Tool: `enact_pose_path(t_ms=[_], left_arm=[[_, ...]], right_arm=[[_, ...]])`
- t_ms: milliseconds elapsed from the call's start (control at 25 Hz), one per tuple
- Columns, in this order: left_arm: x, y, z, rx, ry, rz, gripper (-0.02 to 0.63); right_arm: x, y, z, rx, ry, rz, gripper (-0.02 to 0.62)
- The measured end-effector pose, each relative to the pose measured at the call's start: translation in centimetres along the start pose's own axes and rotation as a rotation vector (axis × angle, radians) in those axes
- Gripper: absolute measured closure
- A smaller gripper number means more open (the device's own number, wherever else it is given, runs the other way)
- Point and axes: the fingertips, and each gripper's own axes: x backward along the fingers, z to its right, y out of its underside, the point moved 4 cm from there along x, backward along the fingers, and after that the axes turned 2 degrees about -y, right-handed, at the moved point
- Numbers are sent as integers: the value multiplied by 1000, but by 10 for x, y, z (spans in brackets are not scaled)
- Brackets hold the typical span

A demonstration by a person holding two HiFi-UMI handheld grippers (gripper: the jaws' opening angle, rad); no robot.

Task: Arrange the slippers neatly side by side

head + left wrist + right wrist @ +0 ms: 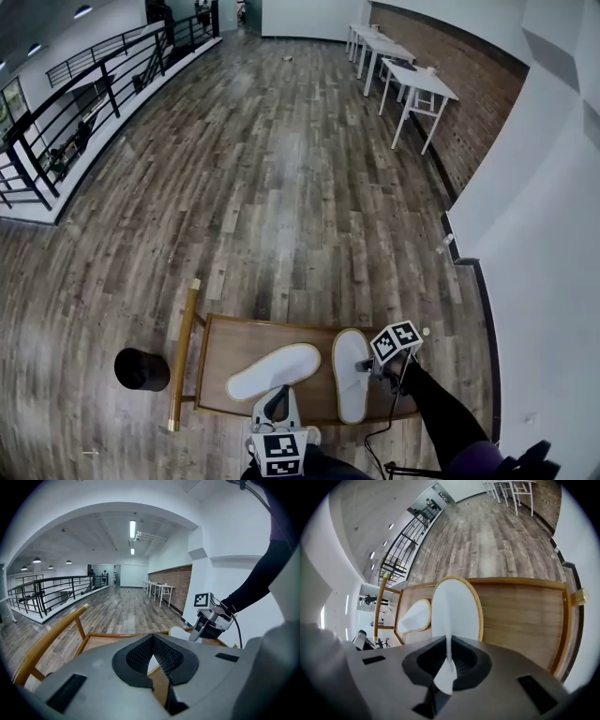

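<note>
Lying in wooden tray [239, 342]: two slippers [273, 371]

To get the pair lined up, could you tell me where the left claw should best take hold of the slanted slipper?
Probably its upper, pinched from above on the near side. The slanted slipper lies flat on the board, leaving no rim to get under, and the right claw grips the other slipper by that thin fold. The left claw is shut, so open it first.

Your left gripper [277, 405] at the wooden stand's [234, 337] near edge, jaws pressed together, empty, your right gripper [371, 366] tipped steeply down, dark-sleeved arm [436, 403] behind it, jaws pinched on the slipper's [350, 394] white strap.
</note>
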Motion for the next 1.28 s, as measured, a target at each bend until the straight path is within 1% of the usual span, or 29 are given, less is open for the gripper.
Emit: enact_pose_path(t_ms=[200,400,680,800,1000,1080,1200,1280], left_arm=[[5,3,1,0,1,-9,606],[5,7,3,2,9,-19,606],[6,3,3,-6,9,-18,606],[6,5,1,-9,7,-21,606],[5,8,0,-9,7,-27,606],[5,8,-1,-10,6,-30,606],[5,9,0,-11,10,-32,606],[4,9,0,-11,13,-31,606]], right_arm=[[-11,-6,10,-62,12,19,575],[-17,-9,15,-43,57,-6,575],[-16,-12,12,-15,53,-10,575],[-18,-13,11,-10,33,-15,575],[-19,-16,9,10,38,-1,574],[-19,-16,7,27,30,-2,565],[-20,-15,4,35,19,-3,527],[-19,-15,2,50,21,-3,518]])
